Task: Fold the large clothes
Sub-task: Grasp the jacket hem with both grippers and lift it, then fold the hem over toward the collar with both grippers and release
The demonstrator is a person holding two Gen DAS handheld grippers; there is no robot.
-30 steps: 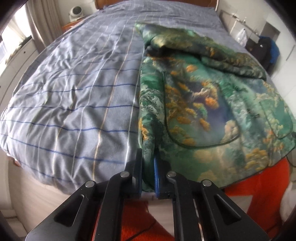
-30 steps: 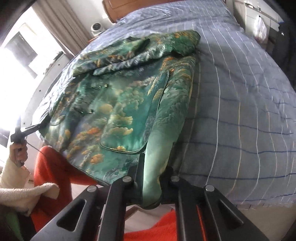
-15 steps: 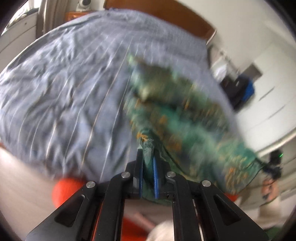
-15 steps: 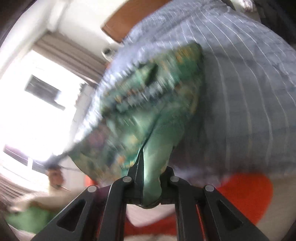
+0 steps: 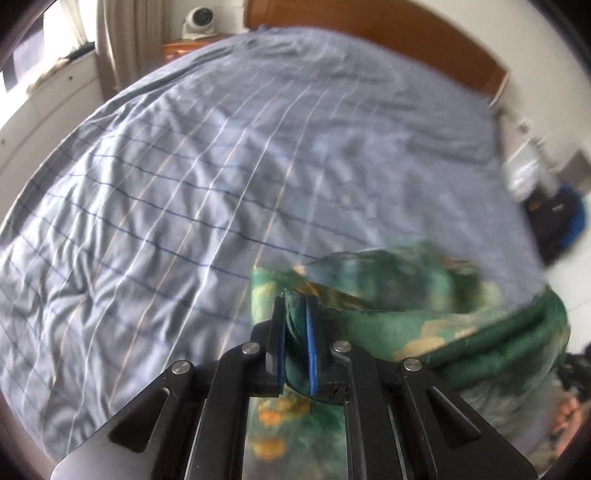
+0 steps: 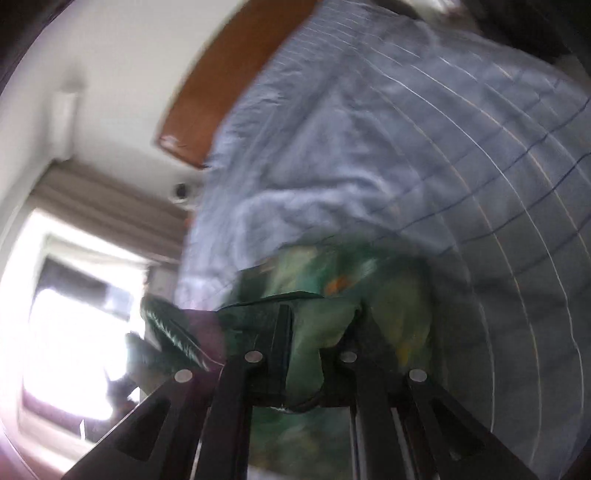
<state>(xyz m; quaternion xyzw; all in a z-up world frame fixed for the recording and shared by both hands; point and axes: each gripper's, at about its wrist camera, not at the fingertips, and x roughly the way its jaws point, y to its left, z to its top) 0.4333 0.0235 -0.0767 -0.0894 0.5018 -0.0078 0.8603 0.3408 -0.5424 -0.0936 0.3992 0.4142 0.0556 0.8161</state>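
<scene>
The garment is a large green jacket (image 5: 424, 302) with an orange and gold landscape print. My left gripper (image 5: 295, 299) is shut on one edge of the jacket and holds it up over the bed. The fabric bunches to the right of the fingers and hangs below them. My right gripper (image 6: 321, 314) is shut on another edge of the same jacket (image 6: 325, 280), which fills the gap between its fingers. Both views are blurred by motion. How the jacket lies beneath the grippers is hidden.
A blue-grey striped bedspread (image 5: 221, 166) covers the bed, also seen in the right wrist view (image 6: 424, 147). A brown wooden headboard (image 5: 388, 33) stands at the far end. A curtain and bright window (image 6: 74, 314) are at the left. A dark and blue bag (image 5: 557, 221) sits at the right.
Both grippers have lifted the jacket's near edge off the bed and carried it forward toward the headboard. The jacket no longer lies spread flat; it is bunched and raised.
</scene>
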